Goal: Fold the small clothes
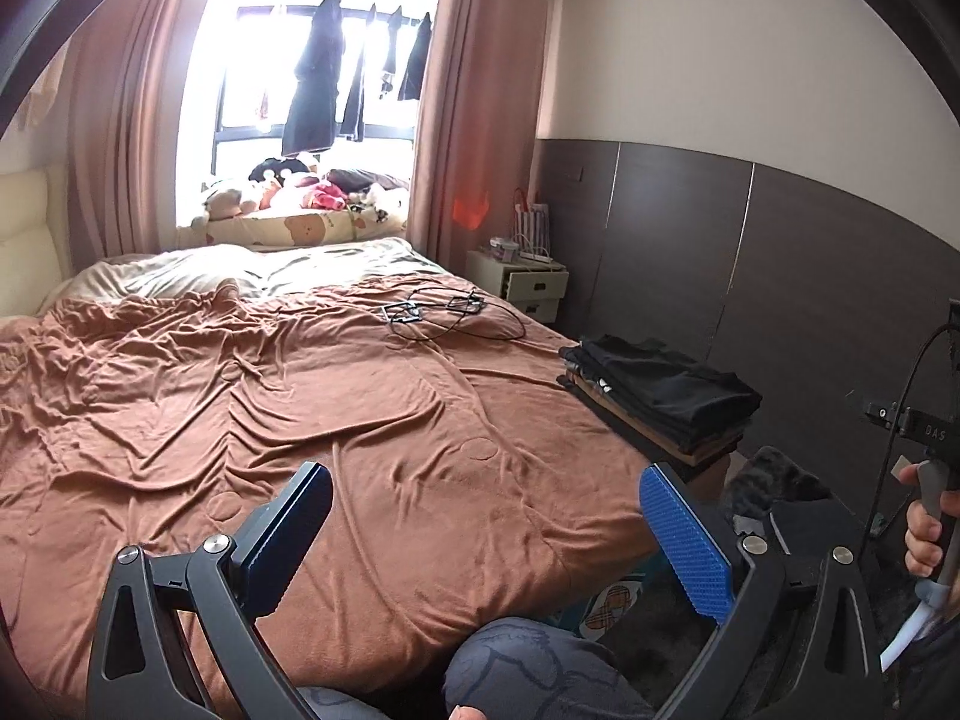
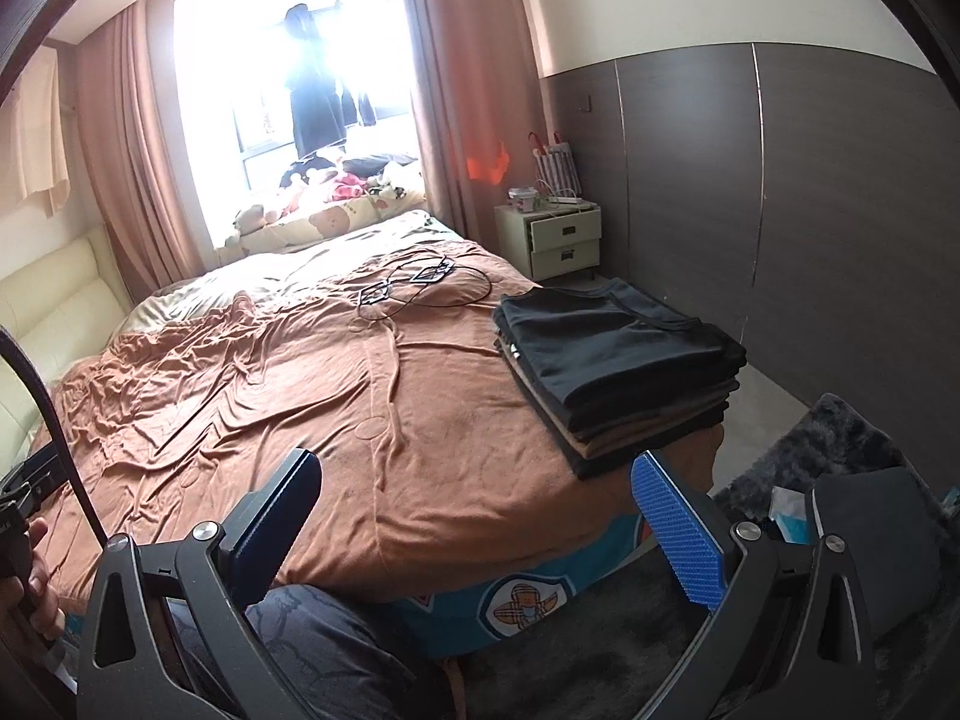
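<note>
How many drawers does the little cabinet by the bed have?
2: the upper drawer, pulled slightly open, and the lower drawer under it, on the nightstand beside the bed.

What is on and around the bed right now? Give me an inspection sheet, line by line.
Surface: bed with a wrinkled brown blanket, bare across the middle.
Job's things: stack of folded clothes, black on top, at the bed's right edge; no unfolded garment seen.
Clutter: dark rug on the floor.
Grippers: left gripper and right gripper held above the near edge of the bed, jaws wide apart, holding nothing.
Cables: black cable loops lying on the blanket at the far side.
Surroundings: nightstand with one drawer ajar, pink curtains, bright window with dark clothes hanging.
</note>
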### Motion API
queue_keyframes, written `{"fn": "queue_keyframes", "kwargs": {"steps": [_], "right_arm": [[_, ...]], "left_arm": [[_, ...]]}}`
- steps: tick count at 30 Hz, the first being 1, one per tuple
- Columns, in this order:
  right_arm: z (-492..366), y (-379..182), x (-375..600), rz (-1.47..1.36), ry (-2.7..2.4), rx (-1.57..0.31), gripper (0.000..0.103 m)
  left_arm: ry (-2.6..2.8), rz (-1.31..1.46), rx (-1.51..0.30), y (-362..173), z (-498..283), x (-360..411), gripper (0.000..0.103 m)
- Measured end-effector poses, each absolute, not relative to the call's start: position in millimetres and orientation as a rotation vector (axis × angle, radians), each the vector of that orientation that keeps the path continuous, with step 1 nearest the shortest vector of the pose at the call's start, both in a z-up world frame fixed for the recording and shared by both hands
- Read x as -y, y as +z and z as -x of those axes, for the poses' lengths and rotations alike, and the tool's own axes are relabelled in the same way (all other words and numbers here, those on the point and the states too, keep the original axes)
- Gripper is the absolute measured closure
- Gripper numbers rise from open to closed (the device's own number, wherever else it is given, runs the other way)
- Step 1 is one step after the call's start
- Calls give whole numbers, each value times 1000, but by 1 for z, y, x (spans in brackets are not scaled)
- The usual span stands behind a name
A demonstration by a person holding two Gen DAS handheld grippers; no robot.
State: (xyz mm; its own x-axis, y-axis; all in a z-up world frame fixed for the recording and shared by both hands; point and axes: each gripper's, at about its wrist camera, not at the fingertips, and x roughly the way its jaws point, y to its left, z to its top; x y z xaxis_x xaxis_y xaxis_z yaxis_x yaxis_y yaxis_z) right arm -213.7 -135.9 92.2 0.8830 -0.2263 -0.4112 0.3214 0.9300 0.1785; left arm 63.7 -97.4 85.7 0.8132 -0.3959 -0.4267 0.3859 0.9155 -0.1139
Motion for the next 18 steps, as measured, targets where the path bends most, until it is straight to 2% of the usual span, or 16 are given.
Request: {"fn": "queue_keyframes", "kwargs": {"steps": [18], "right_arm": [[213, 51, 81, -168, -272, -397, 0]], "left_arm": [[-324, -14, -393, 58, -3, 72, 0]]}}
